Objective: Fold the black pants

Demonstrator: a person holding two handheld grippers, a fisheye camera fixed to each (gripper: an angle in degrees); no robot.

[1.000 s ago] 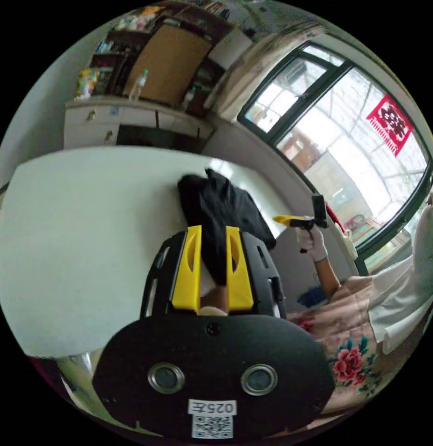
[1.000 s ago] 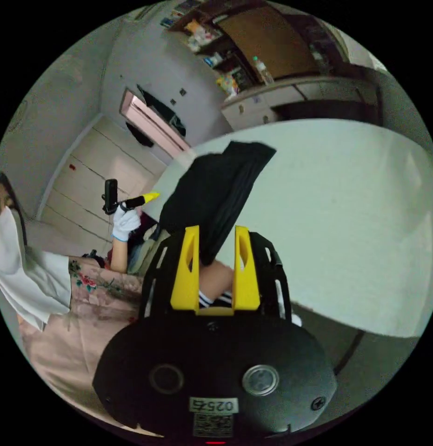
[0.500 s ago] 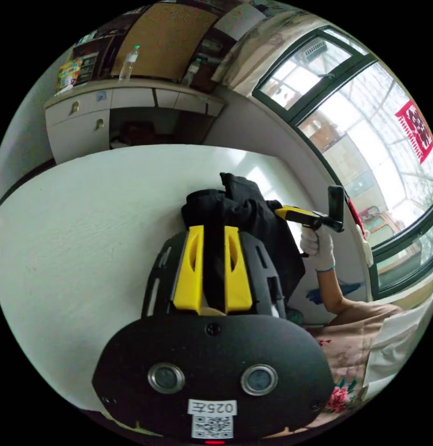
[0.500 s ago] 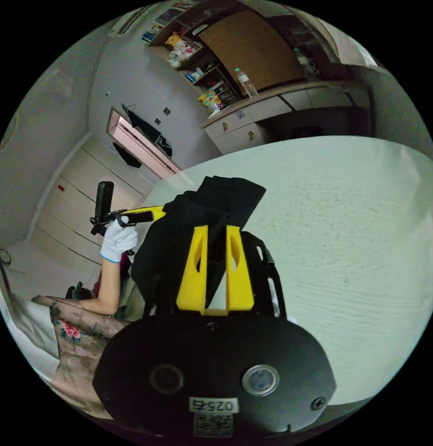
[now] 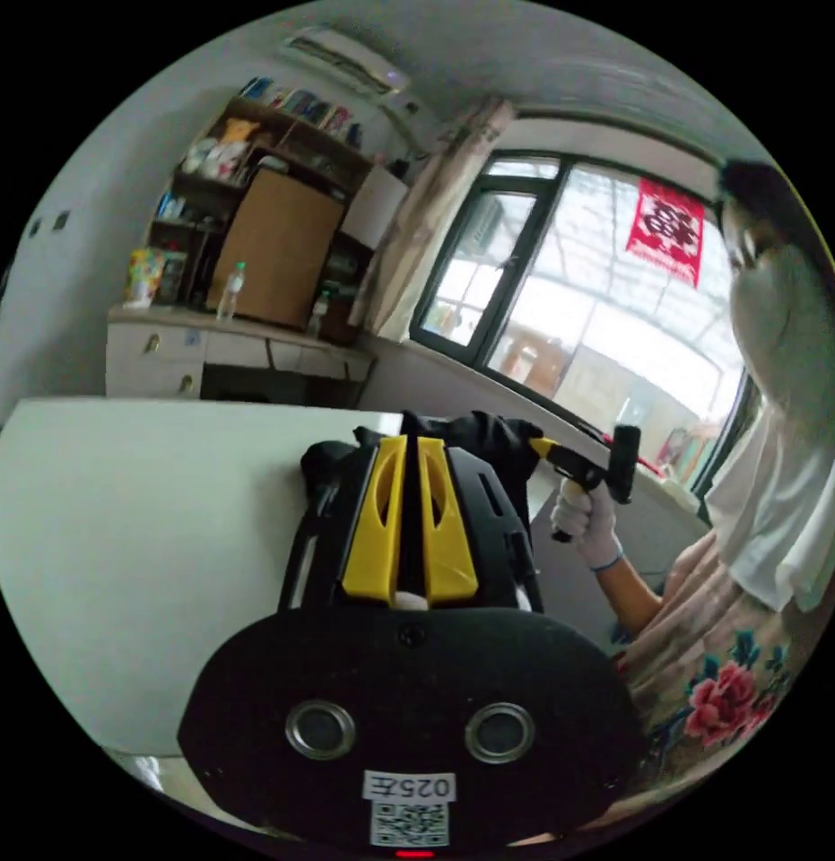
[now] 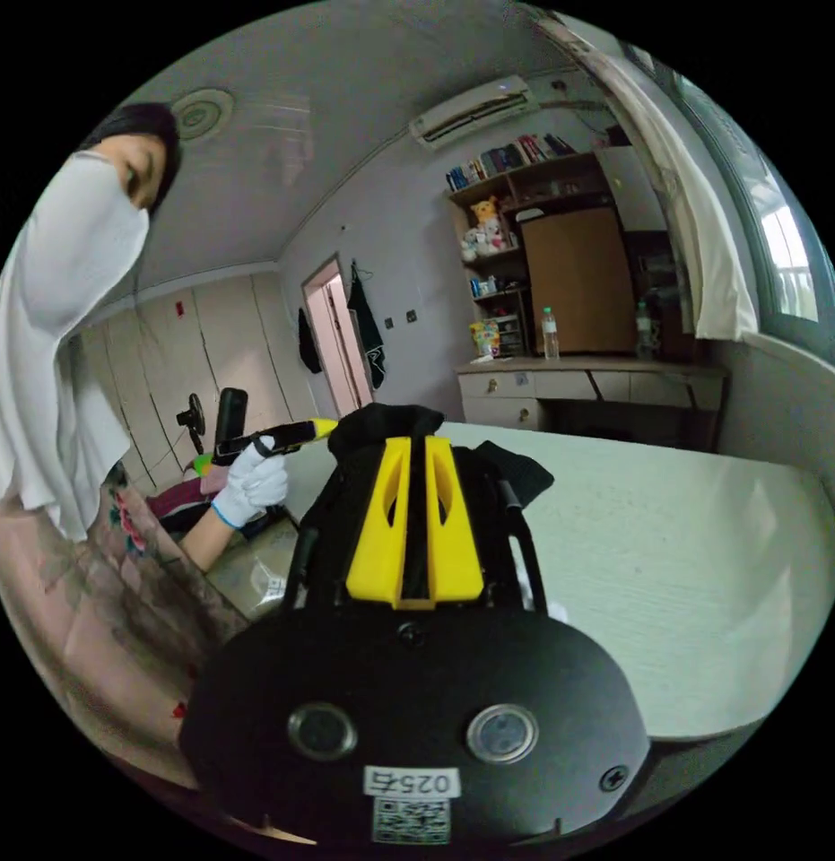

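Black pants pinched mid-frame by both nearly closed tongs, left tongs, right tongs, held above white tabletop, likely for folding.

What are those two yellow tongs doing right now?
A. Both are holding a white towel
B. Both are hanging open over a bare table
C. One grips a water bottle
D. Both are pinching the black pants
D: in the left gripper view the left tongs are closed on the black pants, and in the right gripper view the right tongs pinch the same dark cloth above the white table.
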